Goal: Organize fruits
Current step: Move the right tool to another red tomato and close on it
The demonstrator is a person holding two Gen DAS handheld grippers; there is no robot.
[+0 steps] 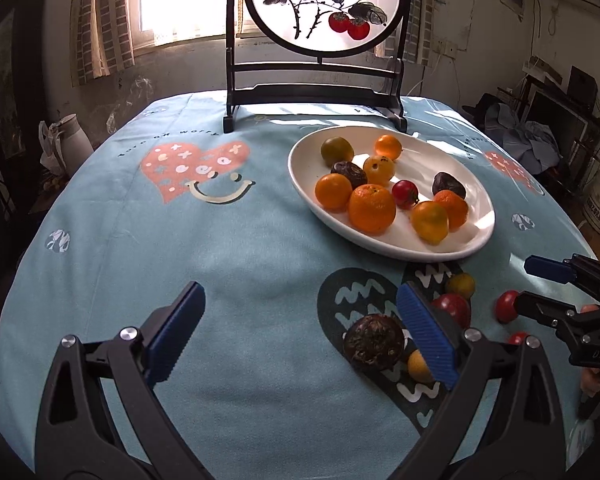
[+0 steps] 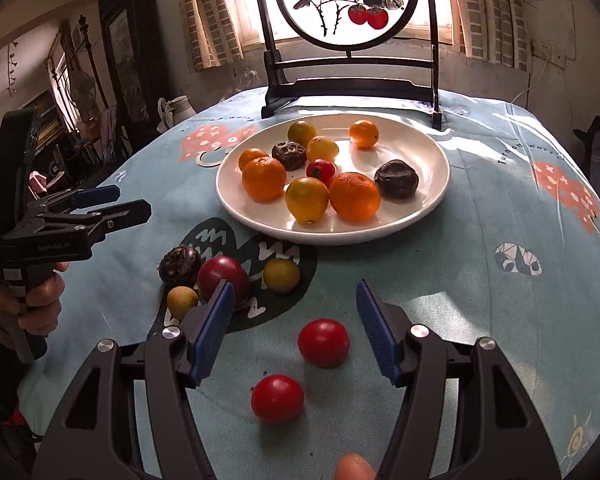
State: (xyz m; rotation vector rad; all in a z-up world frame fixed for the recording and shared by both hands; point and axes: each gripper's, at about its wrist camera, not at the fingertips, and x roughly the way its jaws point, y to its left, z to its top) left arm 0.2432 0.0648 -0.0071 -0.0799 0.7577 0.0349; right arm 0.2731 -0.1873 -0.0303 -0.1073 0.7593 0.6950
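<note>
Left gripper (image 1: 300,336) gapes above the blue tablecloth (image 1: 228,248), its oval plate (image 1: 476,236) of fruit running lengthwise toward the window — from the right wrist, the right gripper (image 2: 295,322) stands apart around one tomato (image 2: 323,343).

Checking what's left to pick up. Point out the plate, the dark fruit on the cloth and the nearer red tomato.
plate (image 2: 428,196), right wrist view, bare right rim.
dark fruit (image 1: 374,342), left wrist view, wrinkled top.
nearer red tomato (image 2: 277,399), right wrist view, its middle.
</note>
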